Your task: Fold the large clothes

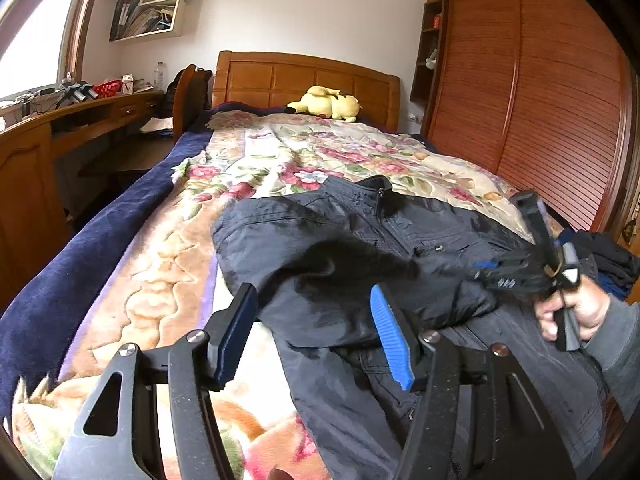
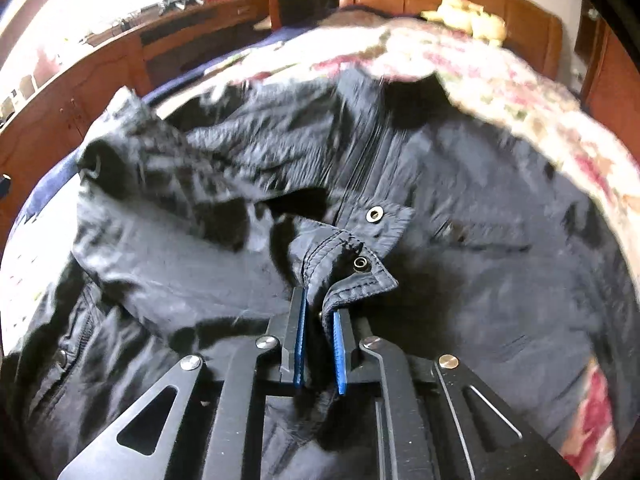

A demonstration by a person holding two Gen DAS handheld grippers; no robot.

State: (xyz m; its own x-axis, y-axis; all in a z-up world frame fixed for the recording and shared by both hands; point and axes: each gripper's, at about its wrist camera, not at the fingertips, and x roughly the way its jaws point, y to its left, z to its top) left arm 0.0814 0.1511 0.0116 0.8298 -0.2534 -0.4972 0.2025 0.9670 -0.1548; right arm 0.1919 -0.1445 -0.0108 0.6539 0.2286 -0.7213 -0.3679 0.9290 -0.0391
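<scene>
Cuff (image 2: 352, 276) of the dark jacket (image 1: 360, 248) is pinched in right tool (image 2: 319, 320); left tool (image 1: 316, 328) spread wide, empty. Sleeve should be drawn flat across the chest, kept taut.

Matt crinkled cloth jacket (image 2: 460, 184); glossy wooden headboard (image 1: 304, 78)

jacket (image 1: 360, 248) on the quilt (image 1: 256, 168), at the foot of the bed (image 1: 80, 240).
plush toy (image 1: 326, 104) behind it by the headboard (image 1: 304, 78); bench (image 1: 76, 116) left of the bed, wardrobe (image 1: 532, 92) right.
</scene>
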